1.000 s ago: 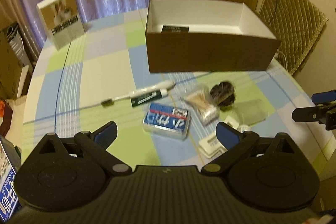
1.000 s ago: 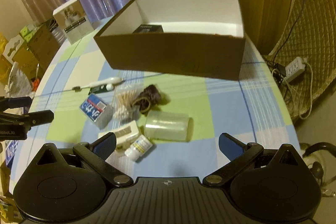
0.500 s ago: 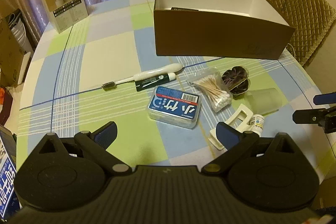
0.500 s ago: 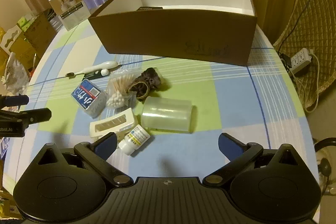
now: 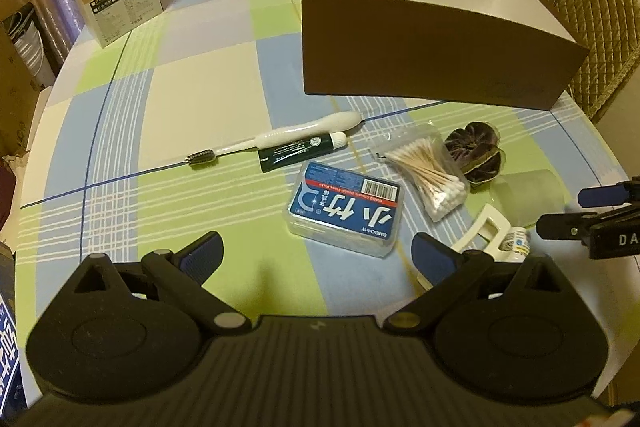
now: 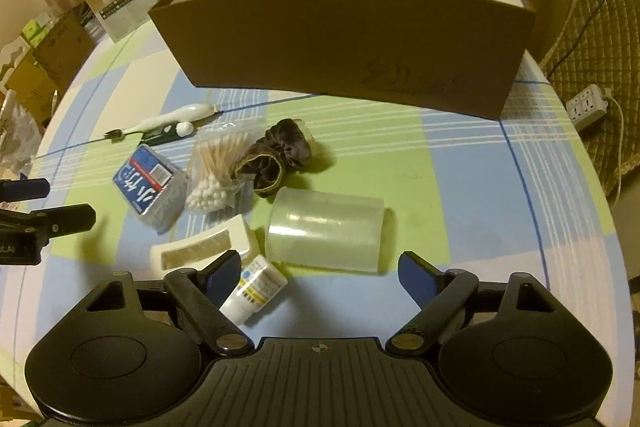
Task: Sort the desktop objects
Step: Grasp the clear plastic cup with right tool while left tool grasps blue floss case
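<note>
Left gripper hangs wide open, empty, the blue-labelled clear plastic floss box lying flat dead ahead, long side crosswise. Right gripper gapes too, nearer the frosted translucent cup, tipped over with its axis across the jaws, mid-table before the brown cardboard box. The box floor is hidden; the small white bottle is partly covered.

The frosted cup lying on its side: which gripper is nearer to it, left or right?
Right. The right gripper is open just in front of the frosted cup. The left gripper, also open, faces the blue floss box, off to the cup's side.
</note>
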Demonstrator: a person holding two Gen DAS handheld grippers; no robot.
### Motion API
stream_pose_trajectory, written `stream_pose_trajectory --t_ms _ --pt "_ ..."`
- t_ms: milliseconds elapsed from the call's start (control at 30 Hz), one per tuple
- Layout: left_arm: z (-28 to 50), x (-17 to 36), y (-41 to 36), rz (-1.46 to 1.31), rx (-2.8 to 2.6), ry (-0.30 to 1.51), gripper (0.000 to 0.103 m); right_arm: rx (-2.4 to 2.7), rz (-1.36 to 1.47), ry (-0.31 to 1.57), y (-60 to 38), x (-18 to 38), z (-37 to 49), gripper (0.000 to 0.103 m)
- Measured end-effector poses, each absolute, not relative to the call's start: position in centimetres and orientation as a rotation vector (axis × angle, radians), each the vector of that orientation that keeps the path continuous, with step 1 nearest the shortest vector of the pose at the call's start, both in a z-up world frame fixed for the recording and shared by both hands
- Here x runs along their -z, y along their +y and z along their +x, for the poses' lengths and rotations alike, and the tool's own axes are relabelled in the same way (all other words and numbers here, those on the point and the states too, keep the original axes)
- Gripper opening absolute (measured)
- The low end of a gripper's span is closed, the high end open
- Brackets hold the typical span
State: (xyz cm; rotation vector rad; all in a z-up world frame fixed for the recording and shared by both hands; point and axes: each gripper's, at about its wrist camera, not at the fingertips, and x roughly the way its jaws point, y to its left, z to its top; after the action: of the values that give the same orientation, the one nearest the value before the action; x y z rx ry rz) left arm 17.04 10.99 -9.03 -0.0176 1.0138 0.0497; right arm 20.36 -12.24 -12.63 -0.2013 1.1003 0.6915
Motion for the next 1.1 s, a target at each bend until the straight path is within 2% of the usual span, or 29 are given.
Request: stream_pose_trajectory --t_ms 400,1100 --pt "19.5 11.1 11.3 -0.001 -0.019 1.049 0.099 -0.663 -0.226 1.129 -10.2 14.9 22.3 0.071" --pt "23.1 14.9 10.0 0.121 0.125 1.077 0.098 -0.502 -0.202 1.145 -14.9 14.6 25.7 0.071"
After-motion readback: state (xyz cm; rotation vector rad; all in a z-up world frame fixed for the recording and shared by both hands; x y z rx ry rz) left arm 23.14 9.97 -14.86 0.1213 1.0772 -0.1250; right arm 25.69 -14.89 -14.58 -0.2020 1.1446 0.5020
